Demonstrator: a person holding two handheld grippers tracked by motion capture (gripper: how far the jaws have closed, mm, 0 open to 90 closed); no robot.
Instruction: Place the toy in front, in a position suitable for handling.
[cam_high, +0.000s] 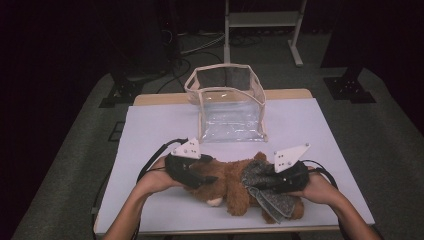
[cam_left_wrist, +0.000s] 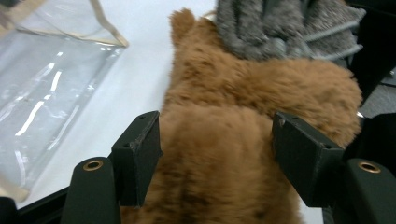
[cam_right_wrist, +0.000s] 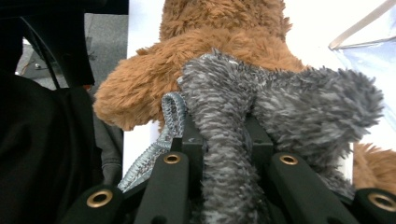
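On the white table (cam_high: 150, 130), a brown plush teddy bear (cam_high: 230, 182) lies near the front edge. The left gripper (cam_left_wrist: 217, 154) straddles it, jaws apart; the right gripper (cam_right_wrist: 224, 140) clamps its grey fuzzy garment (cam_right_wrist: 280, 102).

Dim room, brightly lit table (cam_high: 310, 125), soft close-ups (glare on plastic)

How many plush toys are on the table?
1: a brown plush bear lies at the table's near edge, between both grippers, wearing a grey fuzzy garment. None appears hidden.
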